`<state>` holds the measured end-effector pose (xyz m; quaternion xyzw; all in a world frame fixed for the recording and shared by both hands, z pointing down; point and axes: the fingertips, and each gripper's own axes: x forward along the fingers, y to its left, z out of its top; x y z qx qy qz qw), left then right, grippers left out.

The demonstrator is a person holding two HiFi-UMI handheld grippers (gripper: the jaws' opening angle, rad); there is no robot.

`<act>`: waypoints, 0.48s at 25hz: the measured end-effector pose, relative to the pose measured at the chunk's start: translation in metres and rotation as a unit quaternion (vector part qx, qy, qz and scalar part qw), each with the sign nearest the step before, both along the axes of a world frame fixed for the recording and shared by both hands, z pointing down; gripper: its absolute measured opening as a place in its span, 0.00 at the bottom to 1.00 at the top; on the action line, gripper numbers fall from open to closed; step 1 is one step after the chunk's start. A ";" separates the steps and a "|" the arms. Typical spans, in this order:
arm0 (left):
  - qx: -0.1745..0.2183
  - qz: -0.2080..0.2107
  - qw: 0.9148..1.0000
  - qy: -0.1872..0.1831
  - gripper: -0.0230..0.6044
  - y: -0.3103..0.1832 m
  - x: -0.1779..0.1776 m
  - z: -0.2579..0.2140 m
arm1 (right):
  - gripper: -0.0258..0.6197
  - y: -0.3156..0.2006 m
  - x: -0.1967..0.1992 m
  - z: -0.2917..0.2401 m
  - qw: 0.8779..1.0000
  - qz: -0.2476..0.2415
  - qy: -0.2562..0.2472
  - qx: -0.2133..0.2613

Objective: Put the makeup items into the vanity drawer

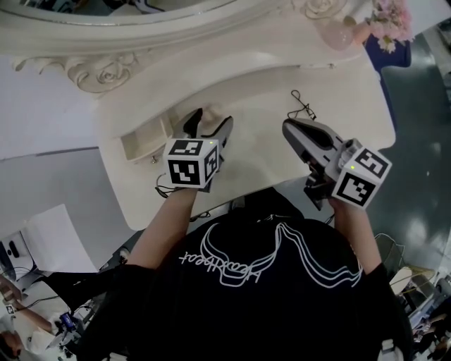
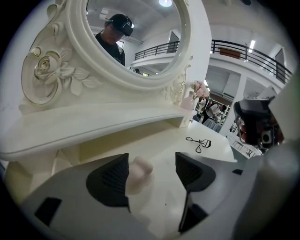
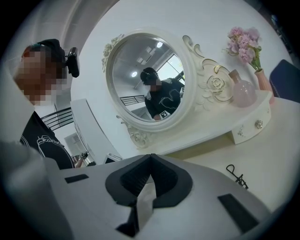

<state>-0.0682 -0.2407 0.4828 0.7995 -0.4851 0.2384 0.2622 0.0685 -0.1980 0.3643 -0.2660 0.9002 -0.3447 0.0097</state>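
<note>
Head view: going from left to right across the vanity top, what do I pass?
small cream drawer → left gripper → black wire eyelash curler → pink flowers

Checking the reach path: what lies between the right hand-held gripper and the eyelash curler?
Nothing. In the head view, only bare vanity top separates the right hand-held gripper from the eyelash curler.
</note>
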 end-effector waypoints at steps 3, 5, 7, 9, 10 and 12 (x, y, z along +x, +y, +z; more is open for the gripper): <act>-0.012 -0.010 1.000 -0.020 0.50 -0.005 -0.006 0.010 | 0.05 -0.007 0.002 0.006 1.000 0.006 0.003 -0.008; -0.022 -0.017 0.999 -0.029 0.49 -0.006 -0.008 0.018 | 0.05 -0.009 0.003 0.009 1.000 0.007 0.005 -0.013; -0.029 -0.021 0.999 -0.035 0.49 -0.007 -0.011 0.024 | 0.05 -0.011 0.003 0.011 1.000 0.006 0.009 -0.014; -0.032 -0.021 0.998 -0.041 0.47 -0.010 -0.012 0.027 | 0.05 -0.014 0.003 0.014 1.000 0.006 0.013 -0.015; -0.035 -0.020 0.998 -0.046 0.46 -0.010 -0.013 0.029 | 0.05 -0.016 0.003 0.016 1.000 0.006 0.013 -0.016; -0.039 -0.018 0.997 -0.056 0.42 -0.010 -0.013 0.033 | 0.05 -0.019 0.004 0.018 1.000 0.008 0.014 -0.019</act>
